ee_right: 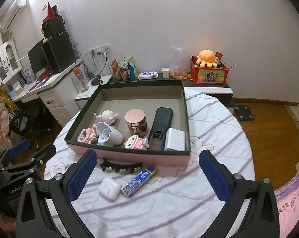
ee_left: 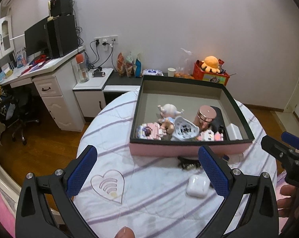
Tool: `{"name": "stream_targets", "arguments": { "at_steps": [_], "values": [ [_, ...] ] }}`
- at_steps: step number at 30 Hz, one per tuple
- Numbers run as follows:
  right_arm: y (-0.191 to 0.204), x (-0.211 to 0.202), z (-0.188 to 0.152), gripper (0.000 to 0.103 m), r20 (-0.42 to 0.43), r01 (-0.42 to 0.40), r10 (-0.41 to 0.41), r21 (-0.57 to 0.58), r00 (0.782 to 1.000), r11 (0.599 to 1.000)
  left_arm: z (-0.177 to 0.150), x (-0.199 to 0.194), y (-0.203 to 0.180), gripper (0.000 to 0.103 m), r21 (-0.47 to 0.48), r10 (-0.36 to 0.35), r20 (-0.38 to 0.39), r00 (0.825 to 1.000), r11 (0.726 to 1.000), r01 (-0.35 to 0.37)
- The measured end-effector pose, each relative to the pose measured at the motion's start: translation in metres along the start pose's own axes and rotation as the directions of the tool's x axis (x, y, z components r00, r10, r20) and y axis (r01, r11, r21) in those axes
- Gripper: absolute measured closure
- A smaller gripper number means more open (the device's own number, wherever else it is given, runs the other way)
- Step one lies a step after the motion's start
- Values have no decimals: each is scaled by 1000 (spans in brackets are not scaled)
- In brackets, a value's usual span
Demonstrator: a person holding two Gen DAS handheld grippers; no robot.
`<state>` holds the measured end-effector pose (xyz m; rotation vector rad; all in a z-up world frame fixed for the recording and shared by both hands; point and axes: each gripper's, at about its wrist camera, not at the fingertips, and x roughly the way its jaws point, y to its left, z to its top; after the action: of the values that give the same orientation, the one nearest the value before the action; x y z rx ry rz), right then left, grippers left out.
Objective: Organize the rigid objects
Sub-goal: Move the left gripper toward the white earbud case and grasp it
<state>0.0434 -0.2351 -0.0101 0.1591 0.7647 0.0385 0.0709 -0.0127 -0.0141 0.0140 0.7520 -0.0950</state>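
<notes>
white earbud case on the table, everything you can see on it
The white earbud case is a small, glossy, rounded plastic box, lid shut with the seam visible. It lies flat on the striped tablecloth, outside and in front of the pink box. A blue patterned lighter lies right beside it, possibly touching. Neither gripper holds it.

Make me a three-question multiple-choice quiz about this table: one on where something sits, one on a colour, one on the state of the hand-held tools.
1. Where is the white earbud case?
A. inside the box
B. on the tablecloth in front of the box
C. on the desk

2. What colour is the box's outer wall?
A. pink
B. green
C. yellow

3. How do the right tool and left tool stand?
A. both gripping something
B. one gripping
C. both open, empty

Answers: 1 B, it lies beside the blue lighter; 2 A, pink under a dark rim; 3 C, nothing sits between the pads.
</notes>
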Motion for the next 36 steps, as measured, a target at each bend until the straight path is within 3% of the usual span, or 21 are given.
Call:
{"name": "stream_targets", "arguments": {
  "at_steps": [20,36],
  "values": [
    [-38,-33,-40,0,-7,8,-8,67,1000,998,-45,-9,-47,0,68,-51,-73,996,996,57],
    [-72,-12,-52,0,-73,65,-55,134,996,989,-79,89,-70,1,133,-35,-261,965,989,71]
  ]
}}
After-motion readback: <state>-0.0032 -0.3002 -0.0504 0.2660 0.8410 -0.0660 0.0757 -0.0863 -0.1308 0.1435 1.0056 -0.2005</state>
